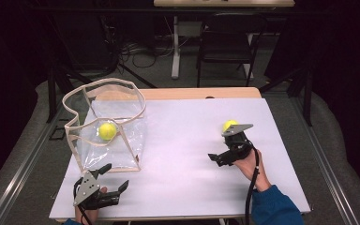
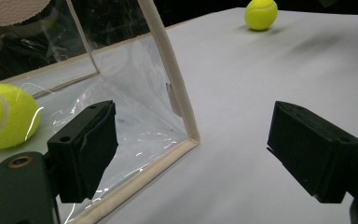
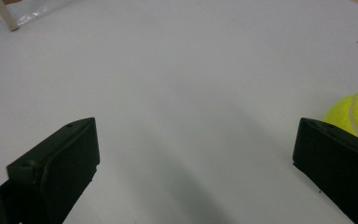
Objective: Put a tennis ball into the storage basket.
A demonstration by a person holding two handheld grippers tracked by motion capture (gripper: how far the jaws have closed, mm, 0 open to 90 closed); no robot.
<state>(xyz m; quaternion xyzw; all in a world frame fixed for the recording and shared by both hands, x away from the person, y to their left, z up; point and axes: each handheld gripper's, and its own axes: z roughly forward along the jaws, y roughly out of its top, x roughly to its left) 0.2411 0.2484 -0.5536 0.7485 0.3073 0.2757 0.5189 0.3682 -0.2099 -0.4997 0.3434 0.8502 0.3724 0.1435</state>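
Yellow felt is what I am after: one tennis ball [image 1: 230, 125] sits loose on the white table top [image 1: 183, 140], just beyond my right gripper [image 1: 225, 157], while a second ball [image 1: 107, 131] already lies inside the clear plastic bag [image 1: 104, 123] on the left. My right gripper has its jaws spread wide and holds nothing; in the right gripper view the loose ball [image 3: 354, 114] peeks out behind the right-hand jaw, so it lies off to that side and a little ahead, not between the jaws. A ball has no long axis, so I judge any approach angle will do, provided I swing the jaws round to straddle it. My right hand is plainly the nearer one. My left gripper [image 1: 104, 185] is also open and empty, near the front edge of the table, just in front of the bag's lower corner; in the left gripper view the bag's cream-trimmed edge [image 2: 177, 88] stands between its jaws and the loose ball [image 2: 261, 14] shows far off across the table. Between the loose ball and the bag the table is bare, so I have open room for carrying. The table's right edge lies well beyond the ball, so a nudge could roll it that way.
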